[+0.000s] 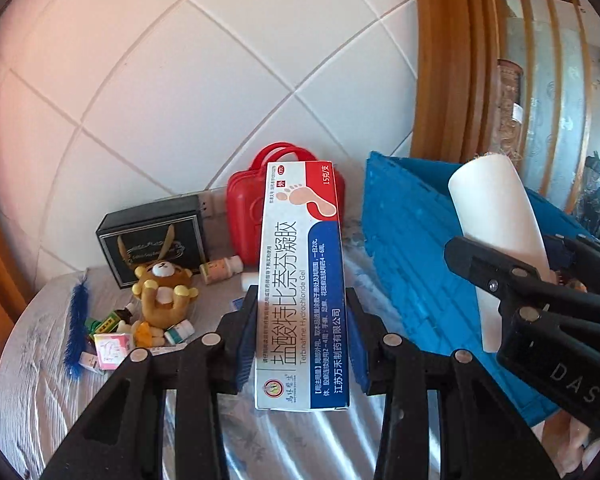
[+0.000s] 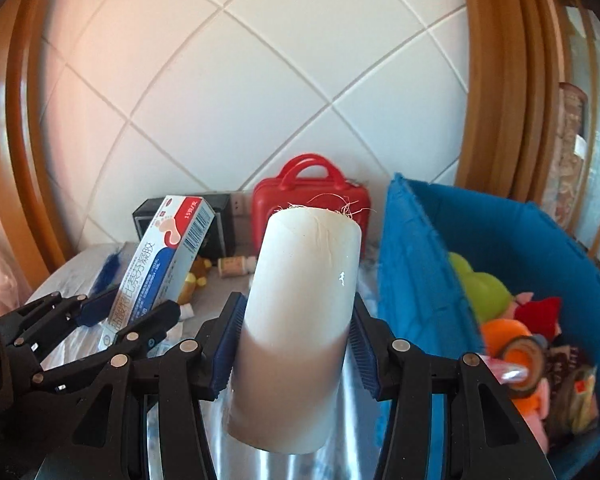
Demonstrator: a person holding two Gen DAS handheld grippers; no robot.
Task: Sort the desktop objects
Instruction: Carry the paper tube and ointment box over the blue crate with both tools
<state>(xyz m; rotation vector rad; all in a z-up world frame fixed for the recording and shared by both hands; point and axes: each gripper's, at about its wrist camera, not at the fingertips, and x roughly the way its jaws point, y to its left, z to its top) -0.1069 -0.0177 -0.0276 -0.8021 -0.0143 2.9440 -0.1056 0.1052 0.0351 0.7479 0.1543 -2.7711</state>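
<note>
Two items held aloft for sorting: left gripper (image 1: 302, 340) pinching a white, red and blue cardboard ointment box (image 1: 302, 280) at centre frame, right gripper (image 2: 296, 344) clamping a white cylindrical roll (image 2: 300, 320), both near the blue fabric bin (image 2: 420, 280) at right, presumably their destination.

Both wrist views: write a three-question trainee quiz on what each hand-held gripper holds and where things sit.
1. True or false: the left hand-held gripper is shut on the medicine box.
2. What does the right hand-held gripper hold? A) red case B) white cylinder C) plush bear
3. Fill in: toys lie inside the ____ bin.

Key
1. True.
2. B, the white cylinder; the red case stands by the wall, the plush bear lies on the table.
3. Blue.
</note>
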